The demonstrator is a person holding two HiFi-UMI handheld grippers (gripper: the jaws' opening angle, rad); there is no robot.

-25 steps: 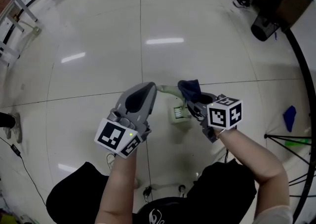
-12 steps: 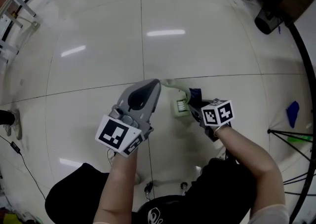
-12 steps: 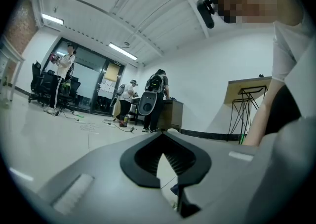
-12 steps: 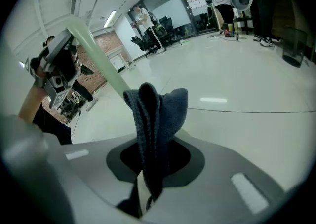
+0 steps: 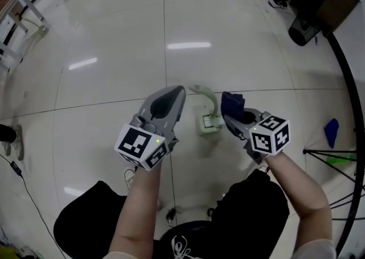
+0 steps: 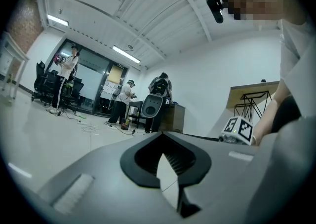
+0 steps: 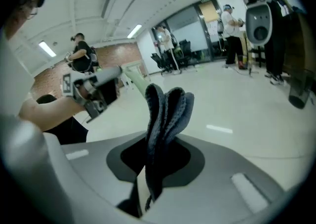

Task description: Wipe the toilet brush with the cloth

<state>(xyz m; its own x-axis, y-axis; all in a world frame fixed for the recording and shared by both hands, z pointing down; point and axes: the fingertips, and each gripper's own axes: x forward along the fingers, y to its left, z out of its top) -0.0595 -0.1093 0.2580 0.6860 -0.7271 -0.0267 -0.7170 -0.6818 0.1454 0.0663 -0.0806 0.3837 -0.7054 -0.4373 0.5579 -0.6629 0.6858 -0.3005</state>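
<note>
Cloth (image 7: 167,114), limp, sits pinched in your right gripper (image 5: 234,114); left gripper (image 5: 178,94) fingers clamp the stiff, likely light toilet brush (image 5: 209,122) handle

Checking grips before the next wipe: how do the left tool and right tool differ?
The left tool holds the green toilet brush by its handle end; the right tool pinches a folded dark blue cloth. The left tool sits left of the brush, the right tool right. Both are shut.
</note>
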